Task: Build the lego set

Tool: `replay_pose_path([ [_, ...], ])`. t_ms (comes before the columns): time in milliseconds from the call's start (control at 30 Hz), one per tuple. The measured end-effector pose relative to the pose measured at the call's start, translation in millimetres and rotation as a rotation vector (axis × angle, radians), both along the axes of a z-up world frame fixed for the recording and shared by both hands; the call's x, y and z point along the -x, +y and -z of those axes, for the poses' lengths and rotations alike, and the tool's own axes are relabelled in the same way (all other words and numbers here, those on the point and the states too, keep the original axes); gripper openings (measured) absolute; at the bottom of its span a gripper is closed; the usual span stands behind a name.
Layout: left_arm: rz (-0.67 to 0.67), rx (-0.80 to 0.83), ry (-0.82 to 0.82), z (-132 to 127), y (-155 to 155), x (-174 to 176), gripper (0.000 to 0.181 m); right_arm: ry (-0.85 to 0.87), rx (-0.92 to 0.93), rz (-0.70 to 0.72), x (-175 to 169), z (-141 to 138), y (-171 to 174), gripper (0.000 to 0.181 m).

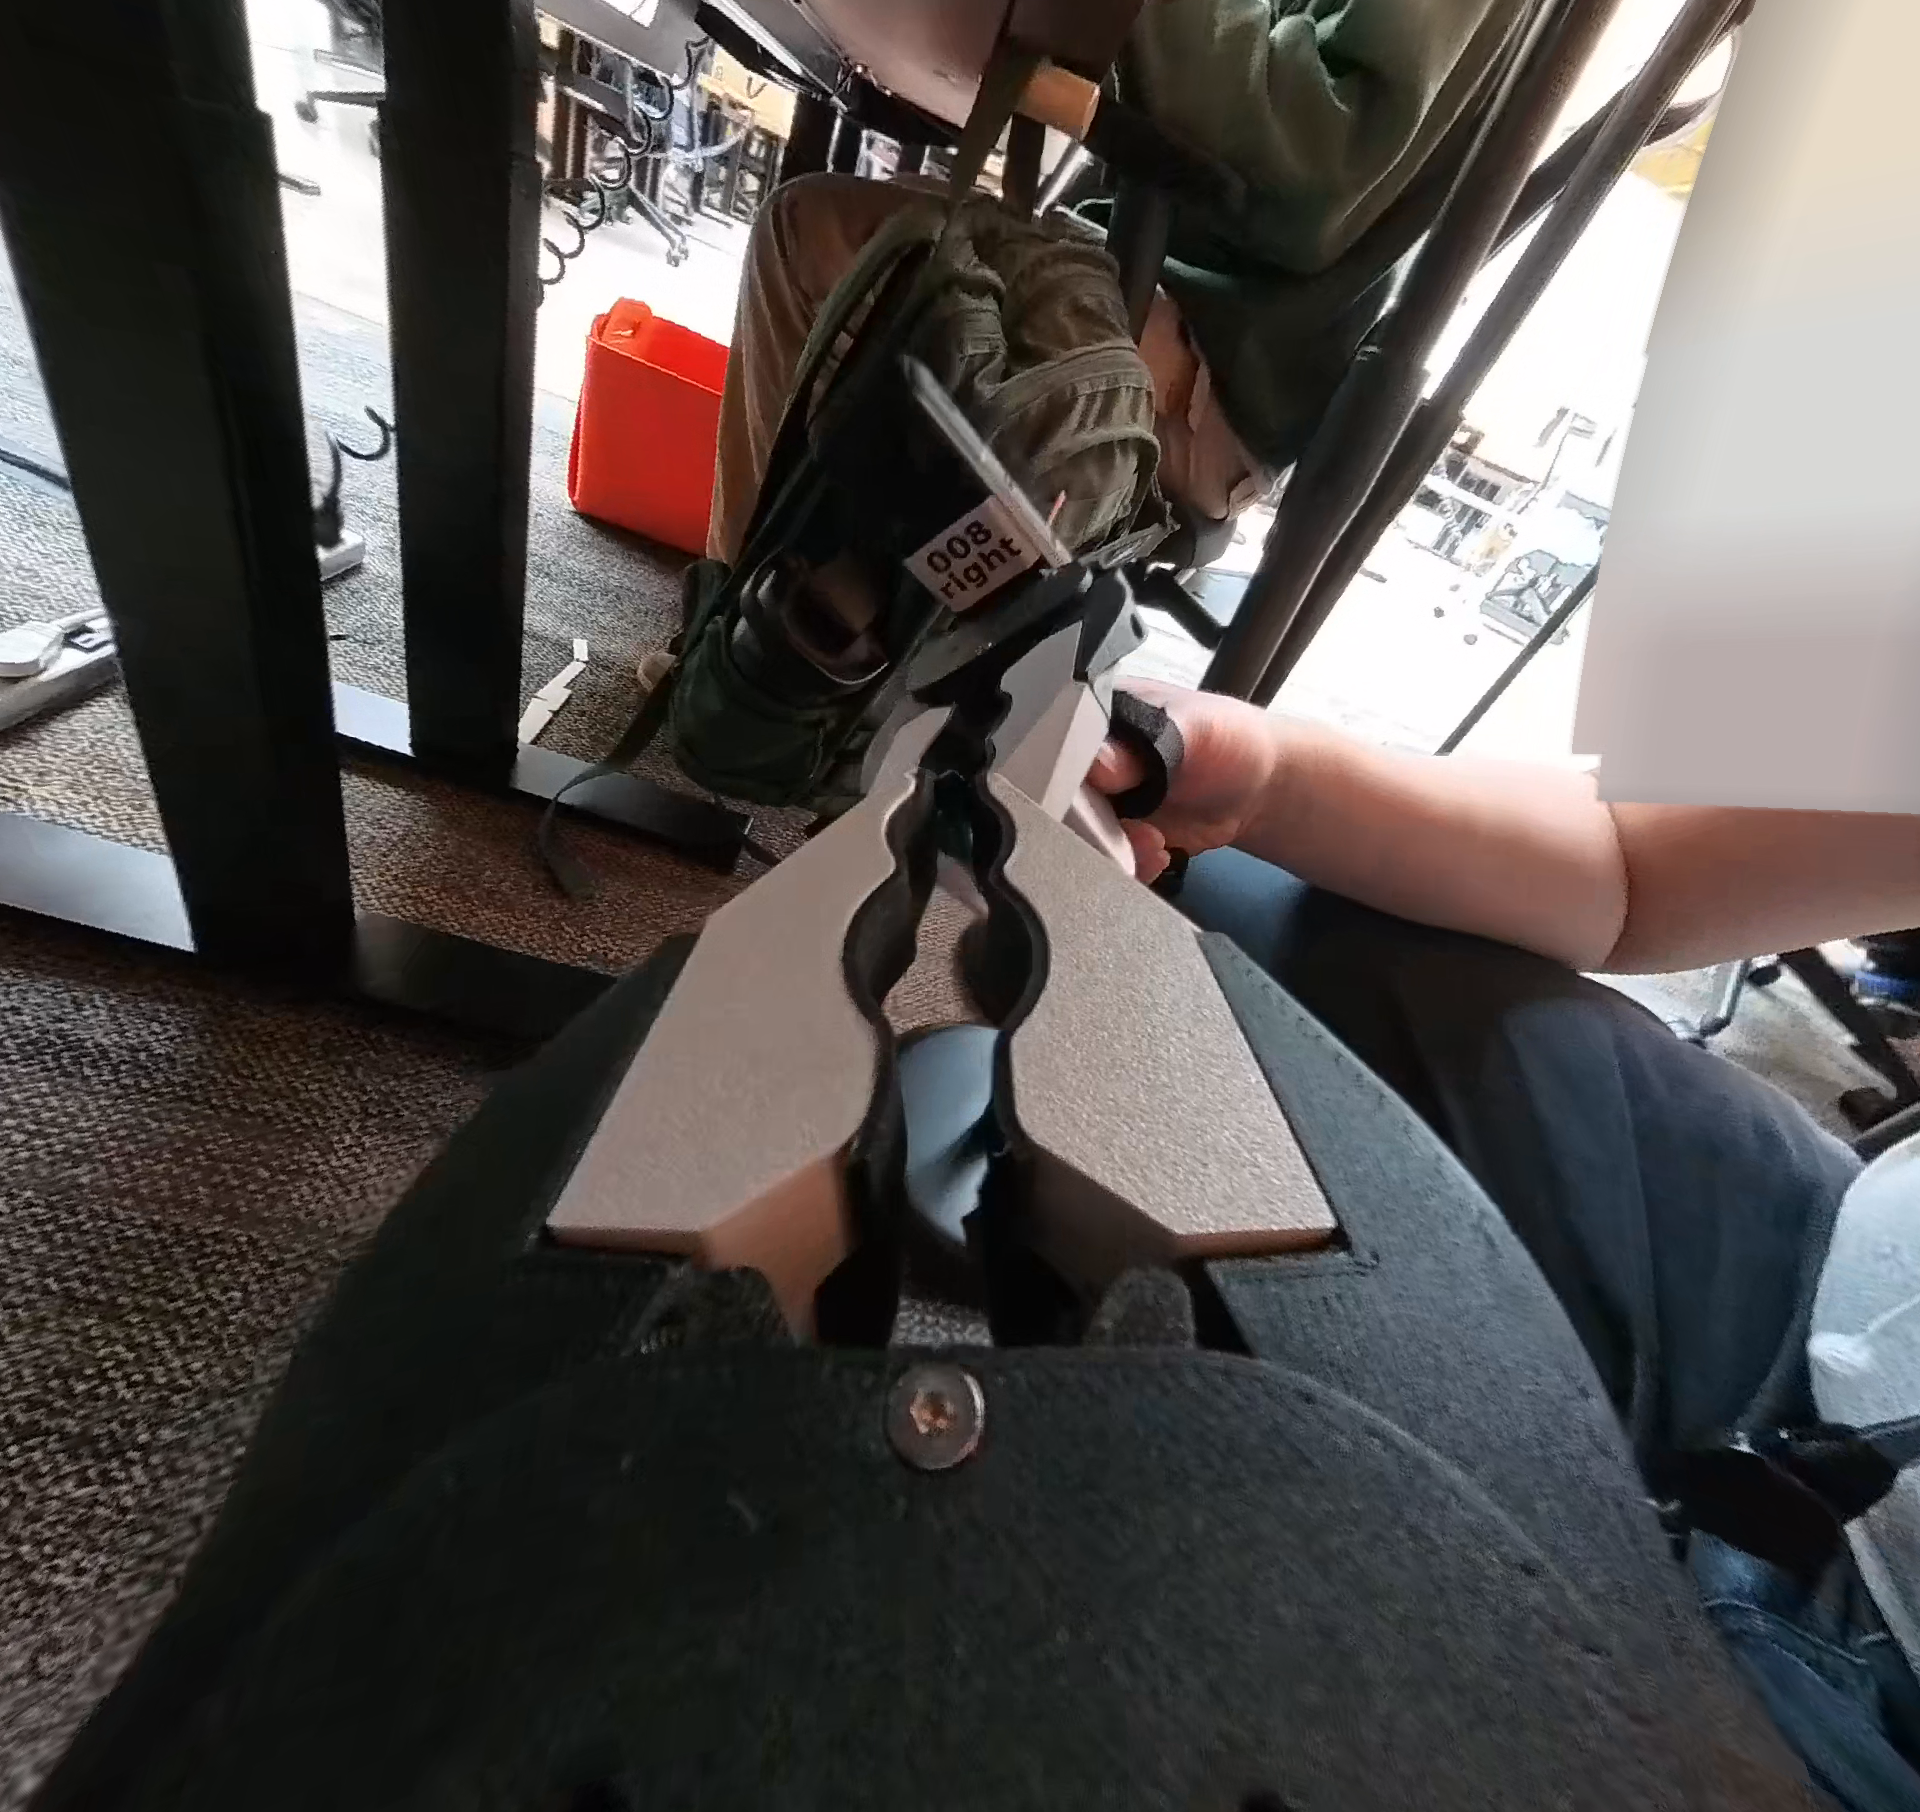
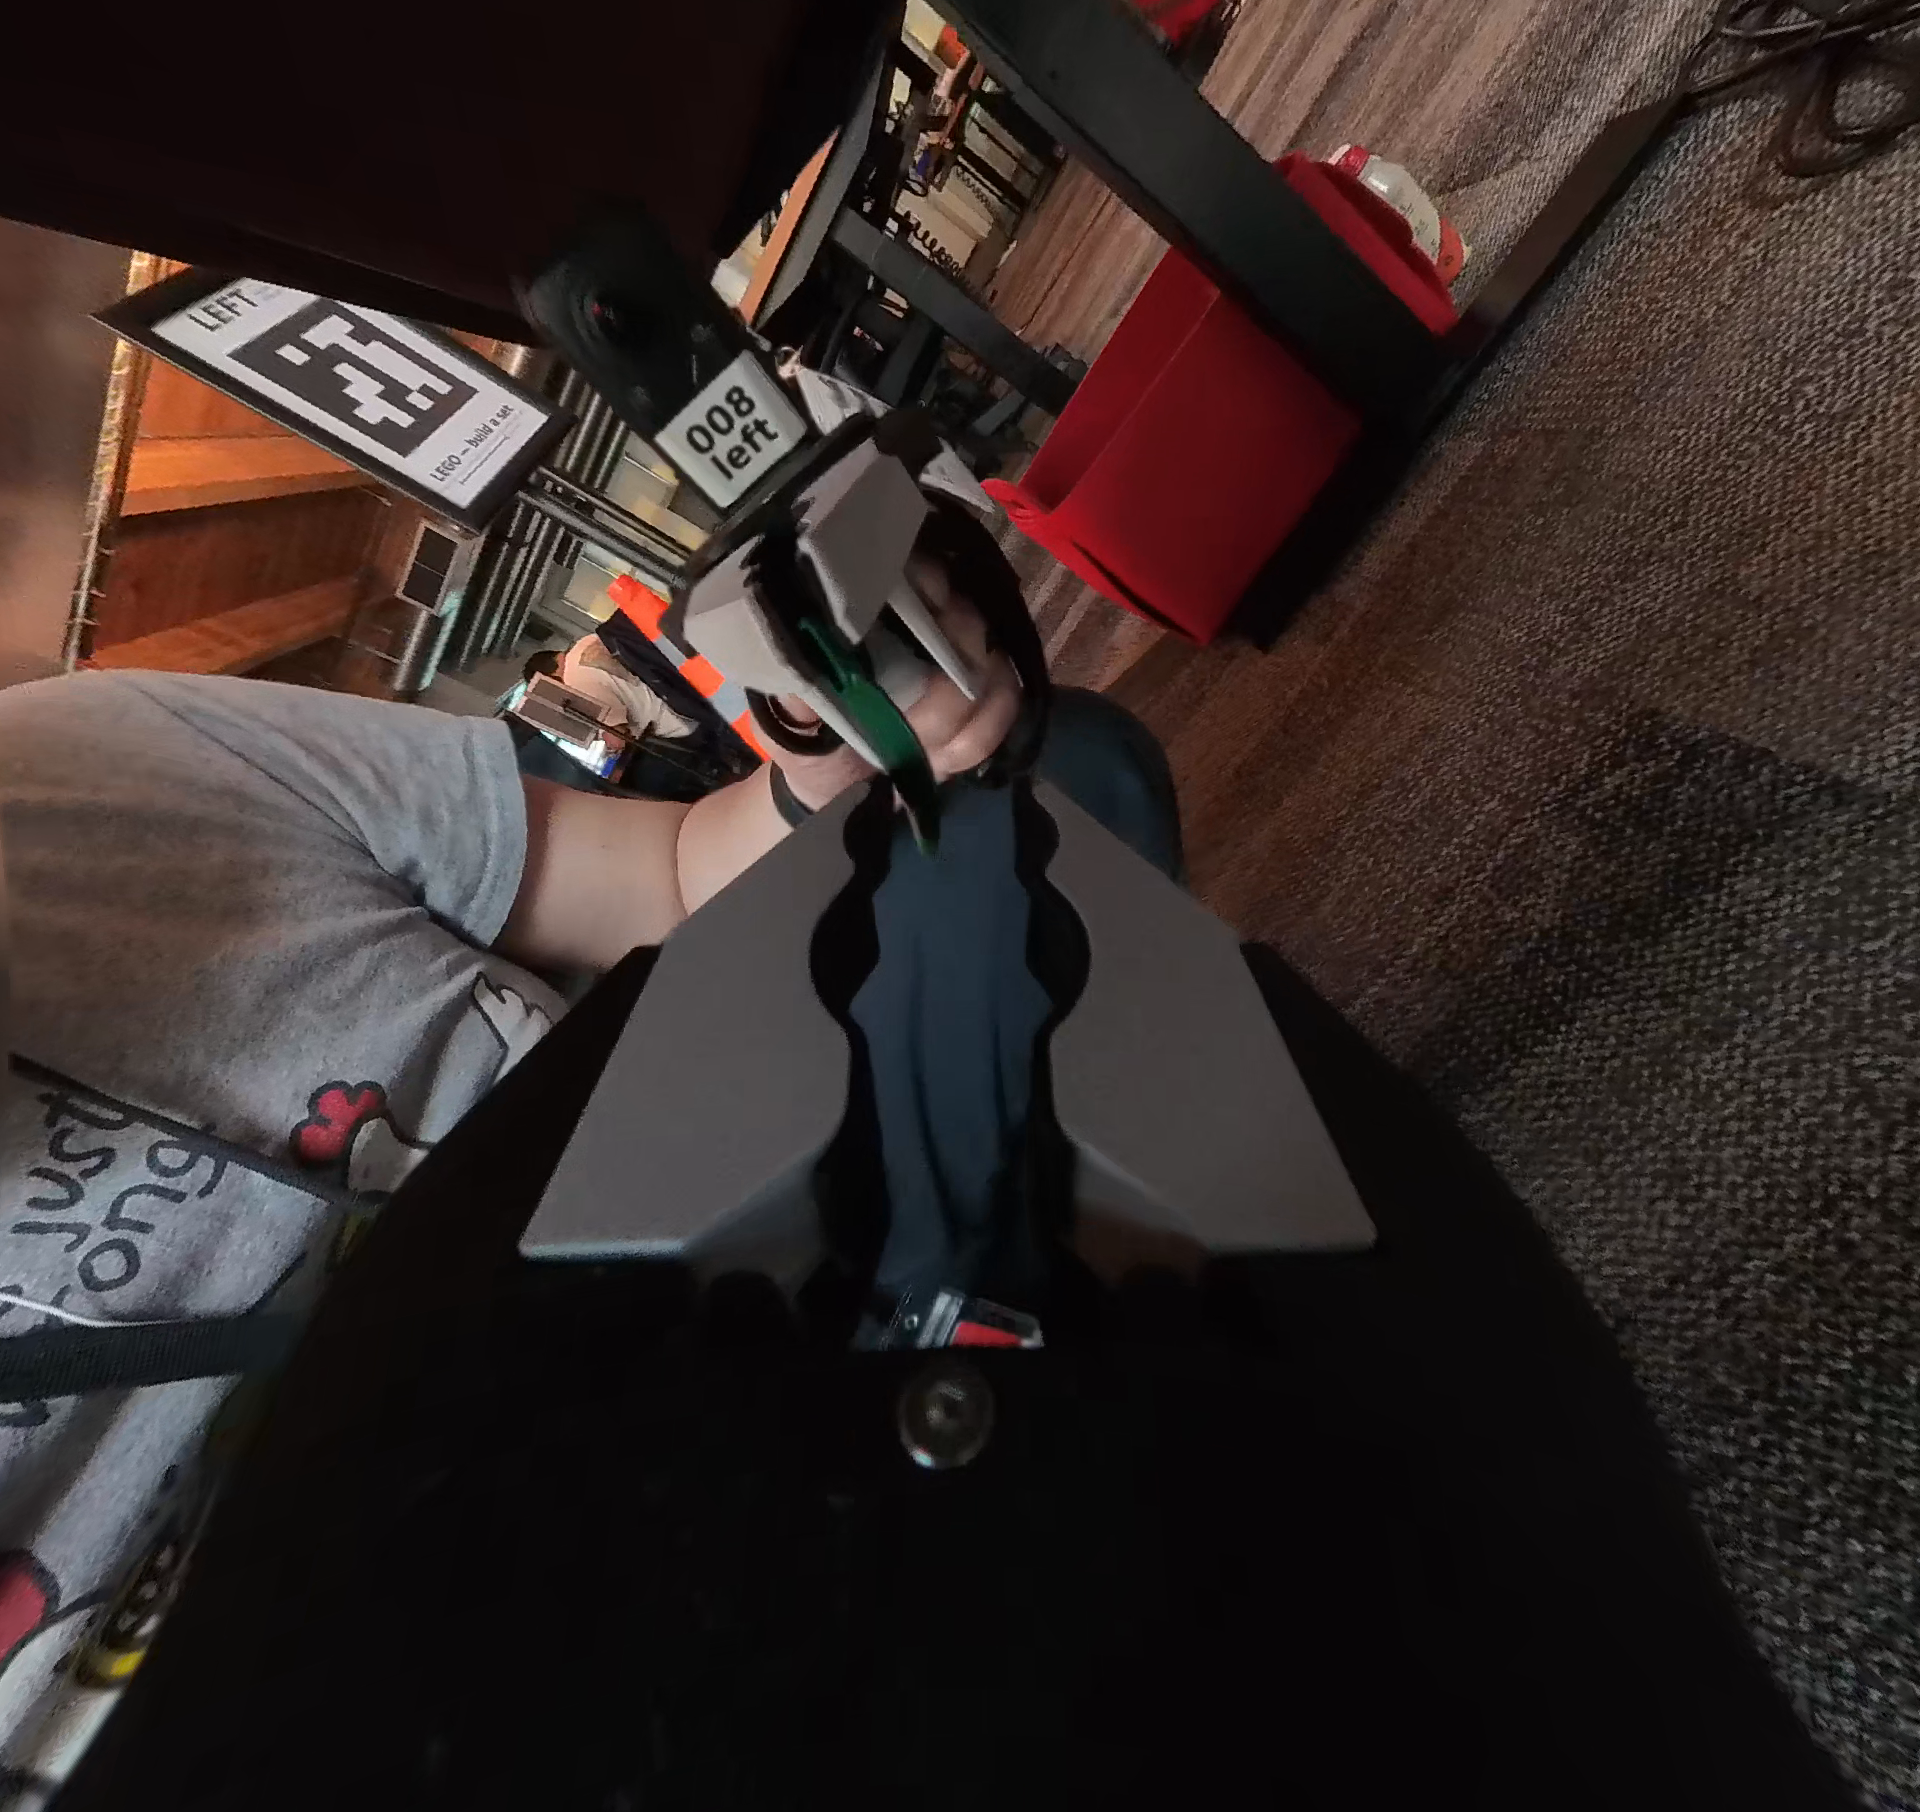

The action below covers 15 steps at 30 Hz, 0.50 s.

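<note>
**Two tools meet tip to tip over one green piece**

Nearest in the left wrist view, the left tool [image 1: 954, 786] has its two fingers drawn almost together on a thin dark sliver at centre frame. The right wrist view shows that sliver as one green lego piece [image 2: 878, 718], clamped in the left tool just above centre. Its lower tip pokes between the tips of the right tool [image 2: 951, 812], whose two fingers stand apart, dark trousers showing through the gap. One hand [image 1: 1195, 775] grips the right tool at centre right. Behind it hangs one olive backpack [image 1: 997, 391]. Farther off, at upper left, two black legs [image 1: 457, 308] of the surface stand on the carpet [image 1: 156, 1139], beside one red bin [image 1: 644, 432].
</note>
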<state>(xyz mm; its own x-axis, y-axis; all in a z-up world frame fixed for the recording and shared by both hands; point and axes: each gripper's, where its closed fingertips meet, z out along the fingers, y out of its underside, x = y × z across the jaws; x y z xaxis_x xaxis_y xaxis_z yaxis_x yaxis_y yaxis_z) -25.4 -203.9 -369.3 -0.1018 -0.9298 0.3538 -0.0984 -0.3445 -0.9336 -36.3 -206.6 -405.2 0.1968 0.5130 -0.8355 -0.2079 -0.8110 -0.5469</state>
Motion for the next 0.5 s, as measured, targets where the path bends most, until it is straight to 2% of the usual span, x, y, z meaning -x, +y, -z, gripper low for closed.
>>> replay_pose_path([
  [167, -0.021, 0.006, 0.013, 3, 12, 6, 0.005, -0.071, 0.08, -0.086, -4, 24, -11, 0.022],
  [333, 0.033, 0.035, 0.044, 12, 6, 3, 0.004, -0.055, 0.028, -0.041, -3, 11, -2, 0.037],
  [500, 0.111, 0.041, 0.06, 16, -8, -3, 0.005, -0.062, 0.063, -0.082, 0, 16, -1, 0.037],
])
